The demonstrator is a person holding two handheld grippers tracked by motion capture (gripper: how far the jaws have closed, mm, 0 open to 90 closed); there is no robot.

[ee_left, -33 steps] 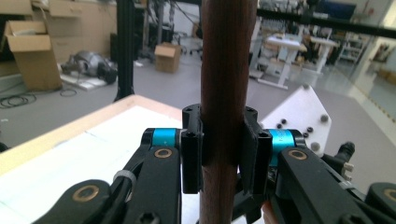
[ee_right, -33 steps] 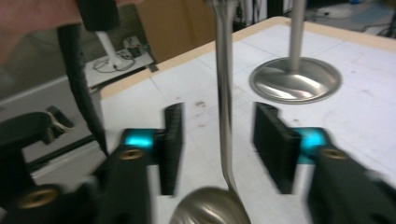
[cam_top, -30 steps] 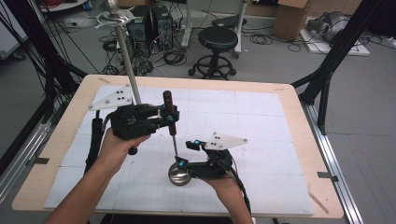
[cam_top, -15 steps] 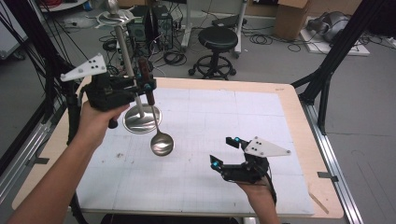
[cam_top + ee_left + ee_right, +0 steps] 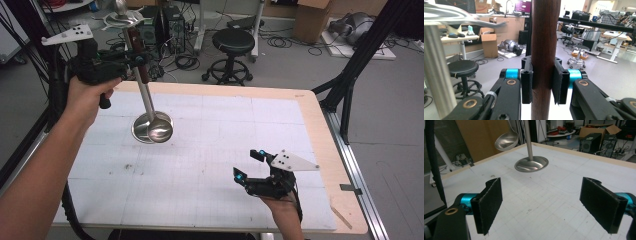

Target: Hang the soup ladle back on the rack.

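A person stands at a white table [image 5: 210, 165] with a gripper in each hand. The left gripper [image 5: 132, 57], raised at the far left corner of the table, grips a ladle [image 5: 150, 107] by its dark brown wooden handle, both pads pressed against the wood. The ladle hangs upright, handle up, its steel bowl in the air above the table. Just behind it stands a metal stand [image 5: 142, 131]: a round steel base resting on the table with a post rising from it, and a hook at the top, level with the gripper. In the right gripper view the ladle bowl hangs just beside the post, above the base. The right gripper [image 5: 248, 166] is low over the near right part of the table, well apart from the ladle, its jaws just opened wide with nothing between them.
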